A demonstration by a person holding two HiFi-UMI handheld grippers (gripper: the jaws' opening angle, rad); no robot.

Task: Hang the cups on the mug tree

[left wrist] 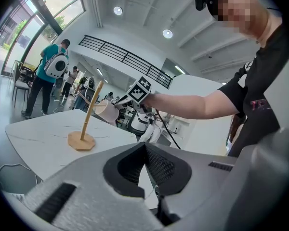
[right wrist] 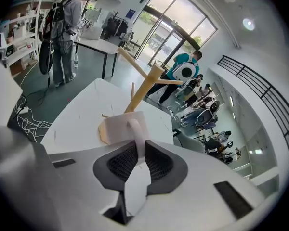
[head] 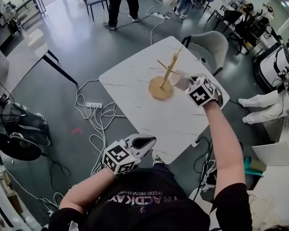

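**White cup held beside the mug tree**

The right gripper (right wrist: 137, 150) is clamped on the handle of a white ceramic cup (right wrist: 123, 127). It holds the cup just beside the stem of the pale wooden mug tree with a flat base (head: 162, 83), at the tree's 3 o'clock in the head view. The tree stands upright on the white marble-patterned table (head: 135, 88). The left gripper (head: 145, 143) has its jaws together with nothing between them. It hovers at the table's 6 o'clock edge, well apart from the tree.
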